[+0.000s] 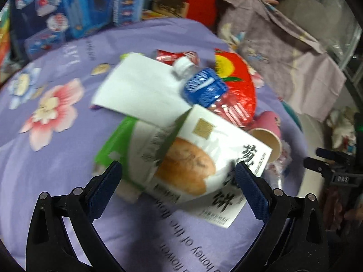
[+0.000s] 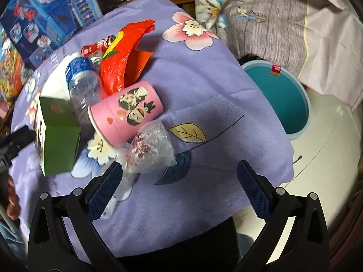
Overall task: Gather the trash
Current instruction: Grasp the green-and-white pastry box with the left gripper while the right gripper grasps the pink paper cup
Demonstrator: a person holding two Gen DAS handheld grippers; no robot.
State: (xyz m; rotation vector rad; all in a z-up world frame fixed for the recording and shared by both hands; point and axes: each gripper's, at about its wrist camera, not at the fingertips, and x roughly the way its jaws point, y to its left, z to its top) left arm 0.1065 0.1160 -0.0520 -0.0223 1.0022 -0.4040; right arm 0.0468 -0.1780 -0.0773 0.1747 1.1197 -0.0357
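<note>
In the left wrist view the left gripper [image 1: 177, 170] has its jaws spread wide with nothing between them, poised just over the near end of a white and green cardboard box printed with a round bun [image 1: 199, 158]. That box lies tilted on a lilac flowered cloth [image 1: 45, 181] that covers the table. Beyond the box rests a plain white sheet of paper [image 1: 138, 90], partly tucked under it. A clear plastic water bottle with a blue label and white cap [image 1: 202, 86] lies across the paper's far right corner. Behind the bottle sits a crumpled red plastic bag with a yellow fruit print [image 1: 238, 86], and a small red and white wrapper [image 1: 172, 56] lies farther back. To the right of the box the rim of a pink paper cup [image 1: 270, 136] shows, lying on its side.

In the right wrist view the right gripper [image 2: 179, 172] also has its jaws wide apart, gripping nothing. Its left jaw touches a crumpled clear plastic bag with pink speckles [image 2: 149, 147]. Just beyond, the cup lies against the bottle, with the box standing at the left and the red bag farther back. Off the table's right edge, on the pale floor, stands a round teal bin with a light blue rim [image 2: 283, 97]. Blue printed cartons [image 2: 45, 18] are stacked at the far left.
</note>
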